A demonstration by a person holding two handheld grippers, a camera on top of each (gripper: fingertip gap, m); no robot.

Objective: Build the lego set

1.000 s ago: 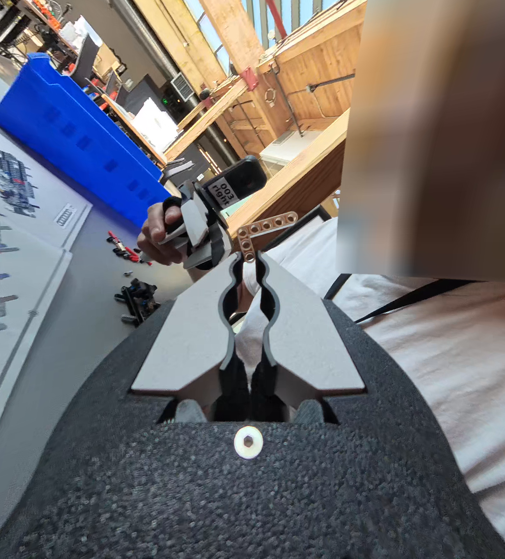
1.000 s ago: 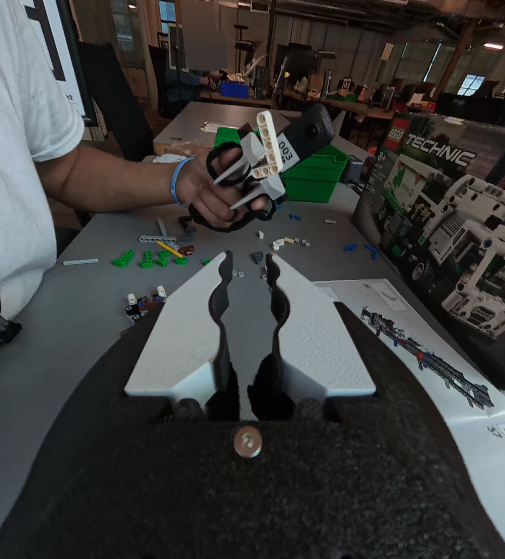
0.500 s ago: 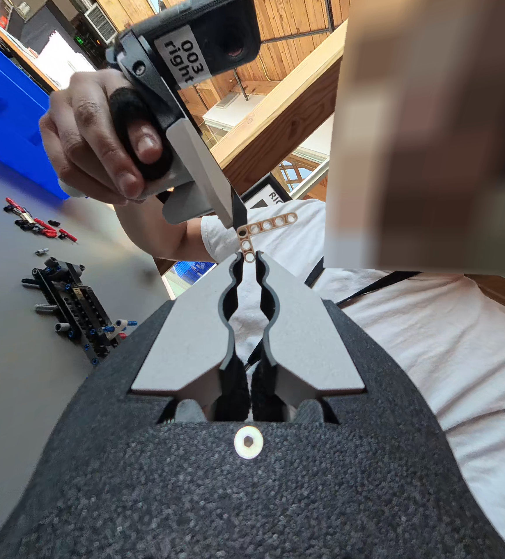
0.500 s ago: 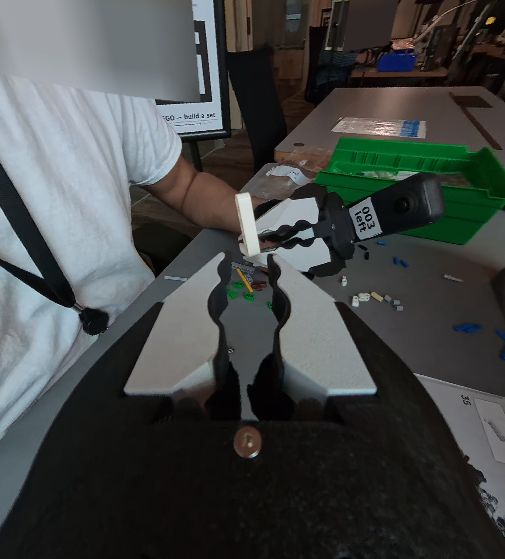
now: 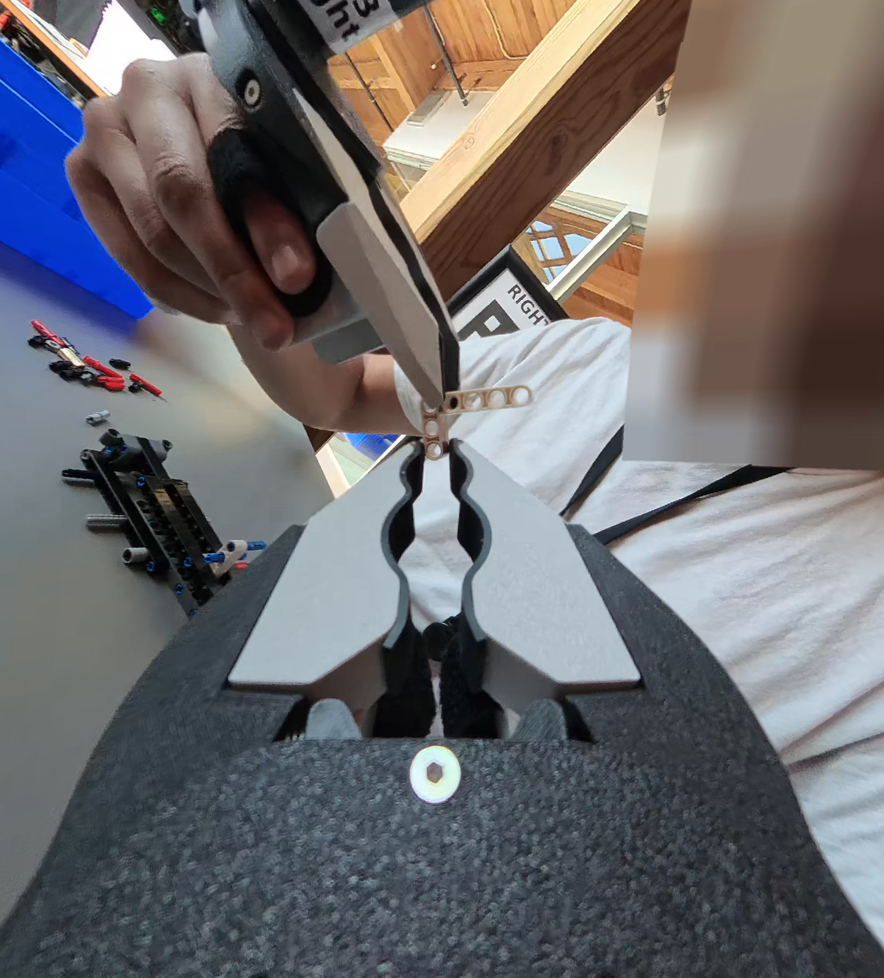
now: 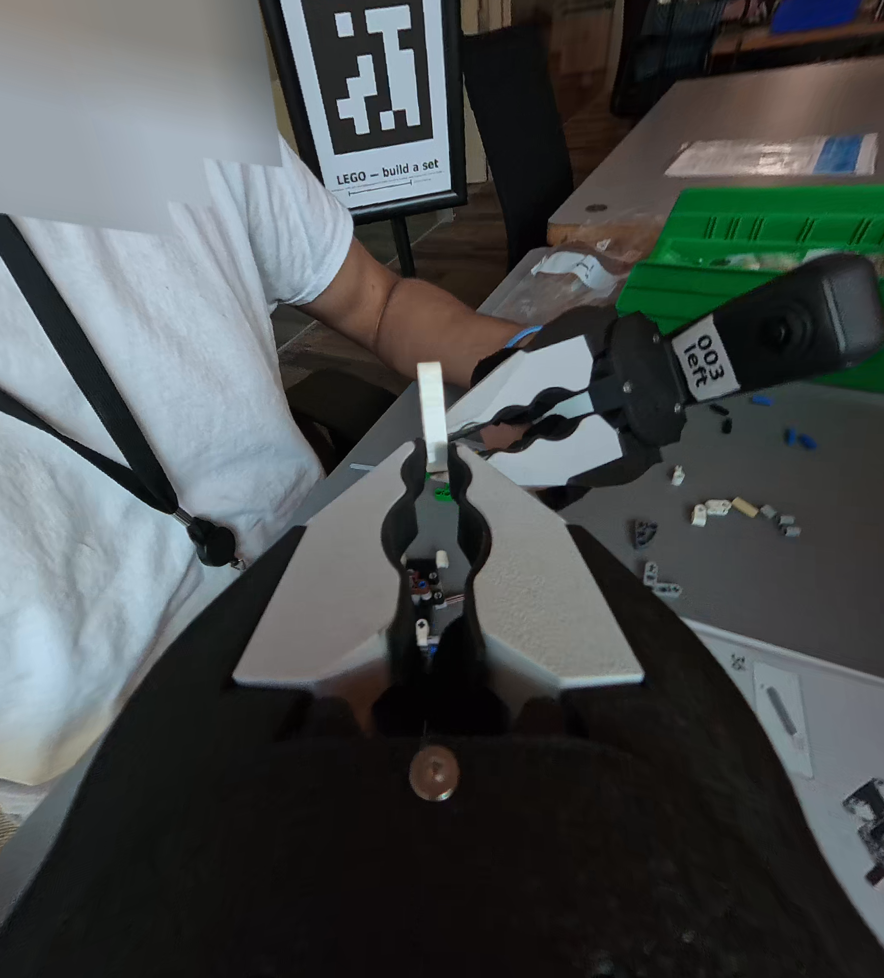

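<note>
Left hand-held gripper (image 5: 435,450) pinching the short leg of a white L-shaped holed beam (image 5: 476,399), both black pads pressed against its lowest hole, raised above the grey surface (image 5: 32,661). Long leg of the beam pointing off to the right, in front of a white shirt (image 5: 746,608).

Right hand-held gripper (image 6: 435,455) closed on the same white L-shaped holed beam (image 6: 431,418) at its corner, seen edge-on in the right wrist view and standing up from between the two pads, both touching it. In the left wrist view, right hand-held gripper (image 5: 442,394) coming down from above, tips meeting the beam at the bend, with a hand (image 5: 175,211) wrapped round its black handle.

On the surface to the left: a black partly built assembly (image 5: 148,518) with blue pins, a small cluster of red and black pins (image 5: 90,365) farther off, and a blue bin (image 5: 16,174) behind them.

In the right wrist view: a green bin (image 6: 799,254) behind the left hand-held gripper (image 6: 461,439), loose small white and tan pieces (image 6: 731,510) scattered on the surface (image 6: 799,582), an open instruction booklet (image 6: 826,741) at lower right, and a framed black-and-white marker sign (image 6: 376,95) standing behind the person's shoulder.
</note>
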